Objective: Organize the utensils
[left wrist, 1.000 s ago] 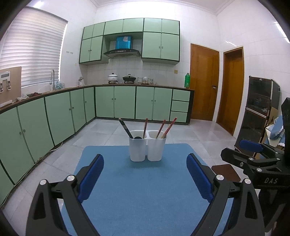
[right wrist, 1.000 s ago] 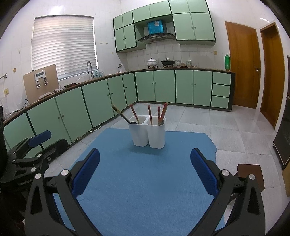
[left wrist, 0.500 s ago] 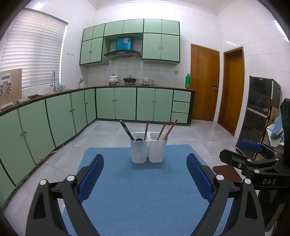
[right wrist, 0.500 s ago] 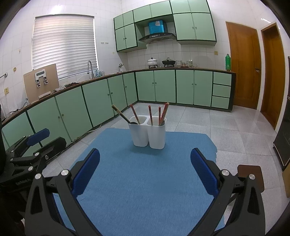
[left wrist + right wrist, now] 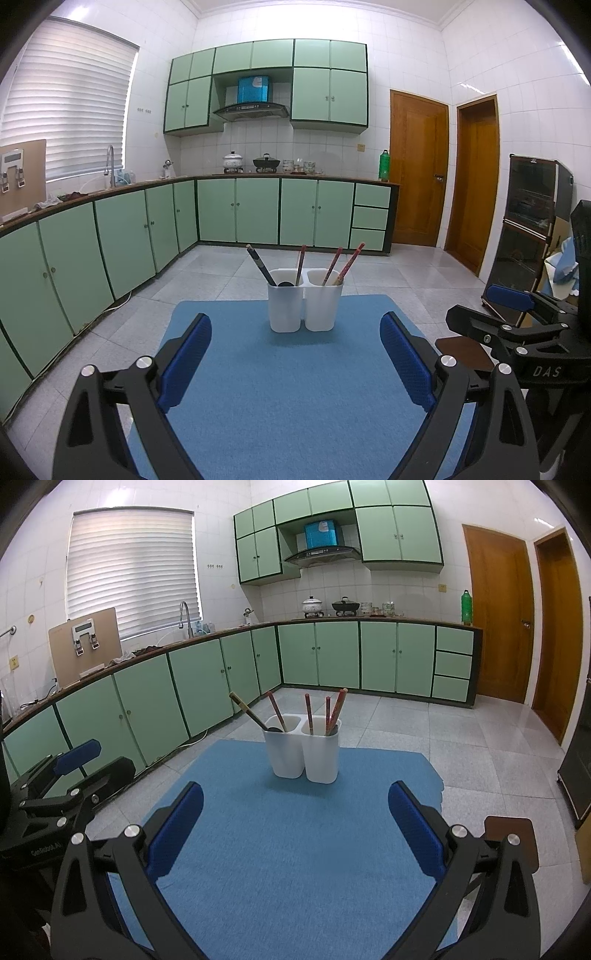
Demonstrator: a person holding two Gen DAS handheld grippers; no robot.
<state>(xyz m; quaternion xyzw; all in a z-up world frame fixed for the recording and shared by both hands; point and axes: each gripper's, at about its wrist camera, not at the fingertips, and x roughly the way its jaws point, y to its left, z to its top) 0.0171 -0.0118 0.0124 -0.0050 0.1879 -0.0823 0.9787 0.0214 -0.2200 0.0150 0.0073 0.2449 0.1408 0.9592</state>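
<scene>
Blue cloth (image 5: 295, 398) covered the counter in front of you, and on its far part stood the white two-cup holder (image 5: 305, 308), its two cups touching side by side; the left cup held a dark-handled spoon (image 5: 263, 266) leaning left and one red chopstick (image 5: 300, 263) nearly upright; the right cup held red chopsticks (image 5: 344, 265) leaning right, two of them showing from the left wrist and three from the right wrist; your left tool (image 5: 295, 362) hung above the near part of the cloth with its blue-padded fingers (image 5: 186, 360) spread wide and nothing between them, well short of the holder; your right tool (image 5: 295, 830) sat in much the same pose, its padded fingers (image 5: 415, 829) spread wide and bare, also well back from the holder; each tool showed at the edge of the other's view, the right one beside the left; green cabinets (image 5: 258, 210) lined the walls beyond the grey tiled floor (image 5: 388, 273).
</scene>
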